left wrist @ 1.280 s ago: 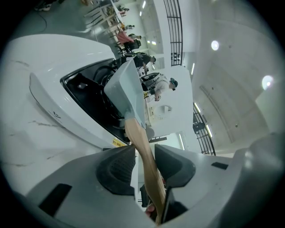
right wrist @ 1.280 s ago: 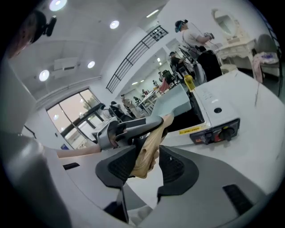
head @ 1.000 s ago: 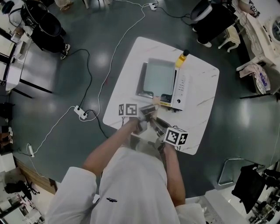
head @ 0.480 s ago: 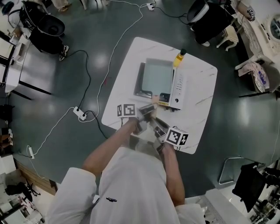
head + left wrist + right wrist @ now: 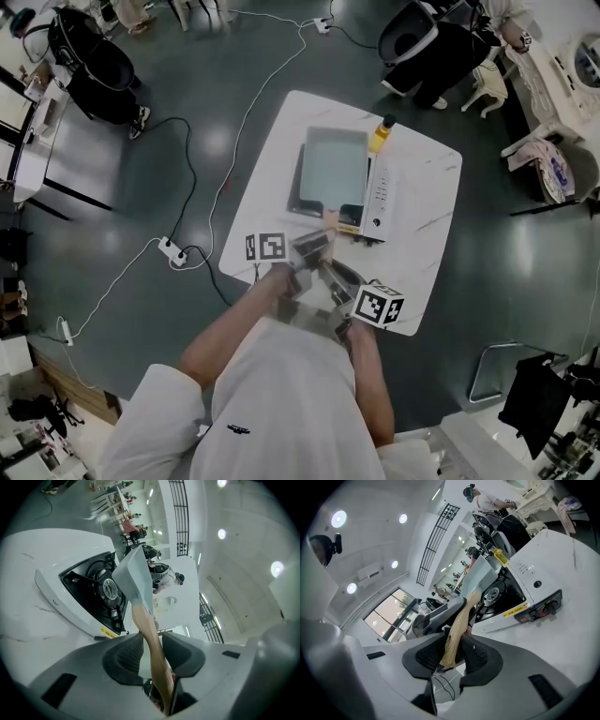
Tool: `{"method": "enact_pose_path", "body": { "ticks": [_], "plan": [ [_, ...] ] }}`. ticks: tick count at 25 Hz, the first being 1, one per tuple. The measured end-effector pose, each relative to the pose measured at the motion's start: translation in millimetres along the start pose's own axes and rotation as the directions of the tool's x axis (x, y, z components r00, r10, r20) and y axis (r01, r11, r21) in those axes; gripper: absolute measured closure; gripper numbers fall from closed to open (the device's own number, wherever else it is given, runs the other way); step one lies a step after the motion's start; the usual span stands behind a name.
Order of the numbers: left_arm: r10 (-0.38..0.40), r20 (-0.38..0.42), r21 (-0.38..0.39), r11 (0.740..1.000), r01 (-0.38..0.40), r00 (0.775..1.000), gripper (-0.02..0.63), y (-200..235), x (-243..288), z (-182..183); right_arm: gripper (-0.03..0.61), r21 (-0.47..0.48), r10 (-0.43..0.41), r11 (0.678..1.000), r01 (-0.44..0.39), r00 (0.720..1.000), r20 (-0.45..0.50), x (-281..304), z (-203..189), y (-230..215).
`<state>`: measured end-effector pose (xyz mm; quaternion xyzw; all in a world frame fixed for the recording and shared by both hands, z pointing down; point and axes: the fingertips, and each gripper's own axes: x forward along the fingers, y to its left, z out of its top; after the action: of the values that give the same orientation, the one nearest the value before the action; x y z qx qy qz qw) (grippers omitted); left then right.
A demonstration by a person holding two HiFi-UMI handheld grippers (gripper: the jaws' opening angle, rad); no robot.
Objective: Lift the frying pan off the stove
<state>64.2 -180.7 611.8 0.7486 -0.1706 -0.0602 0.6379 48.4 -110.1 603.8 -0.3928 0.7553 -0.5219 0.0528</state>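
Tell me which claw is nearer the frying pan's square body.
Left. The left claw grips the wooden handle on the side toward the frying pan. The right claw sits behind it at the handle's end, its jaws opening slightly with the handle between them.

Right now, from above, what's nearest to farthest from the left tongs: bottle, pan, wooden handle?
1. wooden handle, clamped in the left tongs.
2. frying pan, just beyond the handle.
3. yellow bottle, farthest back, on the right.
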Motion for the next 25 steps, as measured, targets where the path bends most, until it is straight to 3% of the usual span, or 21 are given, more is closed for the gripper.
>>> {"method": "enact_pose_path", "body": {
  "ticks": [9,25],
  "plan": [
    [-0.024,0.004,0.093,0.995,0.023,1.000,0.495,-54,-17,1,0.476,-0.066,0.059,0.996,-0.057,0.998,0.020,-19,10,45],
    [-0.095,0.087,0.208,0.975,0.075,0.992,0.494,-157,-69,-9,0.468,-0.170,0.194,0.969,-0.181,0.979,0.065,-60,11,143]
  ]
}}
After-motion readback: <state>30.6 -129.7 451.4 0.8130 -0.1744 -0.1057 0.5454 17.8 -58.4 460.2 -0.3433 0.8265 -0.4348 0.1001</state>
